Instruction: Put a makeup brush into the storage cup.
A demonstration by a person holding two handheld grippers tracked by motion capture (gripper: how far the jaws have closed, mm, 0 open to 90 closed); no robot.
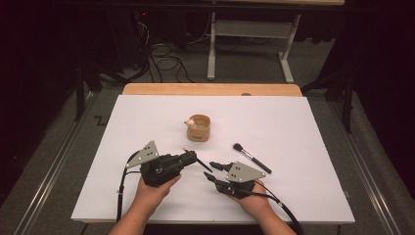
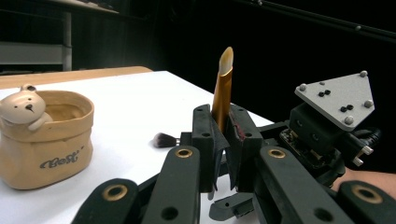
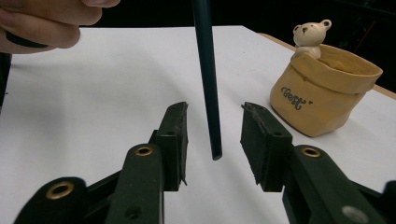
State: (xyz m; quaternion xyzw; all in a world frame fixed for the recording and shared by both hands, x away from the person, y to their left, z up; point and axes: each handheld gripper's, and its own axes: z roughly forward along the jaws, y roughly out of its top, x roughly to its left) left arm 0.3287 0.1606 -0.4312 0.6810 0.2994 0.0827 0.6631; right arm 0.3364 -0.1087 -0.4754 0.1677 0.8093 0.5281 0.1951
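**Operator:** The thin brush [image 2: 223,88] stands upright at the middle of the left gripper view, with its gold ferrule and tan tip above the jaws. My left gripper [image 2: 222,128] is clamped tight on it, just below the ferrule.

**Observer:** And the dark handle end?

**Operator:** In the right gripper view it hangs down the middle of the frame, between the pads of my right gripper [image 3: 214,128]. Those jaws stand partly open, with a gap on each side of the handle, so they touch nothing and hold nothing.

**Observer:** So which step is this?

**Operator:** I read it as a handover between the two grippers, with the left one alone carrying the brush. In the high view both grippers meet tip to tip at lower centre, above the white table [image 1: 303,147].

**Observer:** What else is around?

**Operator:** The bear pot [image 1: 198,128] sits just above them, at the centre of the frame. A powder brush [image 1: 250,157] lies flat to the lower right of it, apart from both.

**Observer:** Next move?

**Operator:** I judge I should draw the right gripper back without knocking the handle. Then I'd swing the left toward the pot's mouth, keeping the brush gripped.
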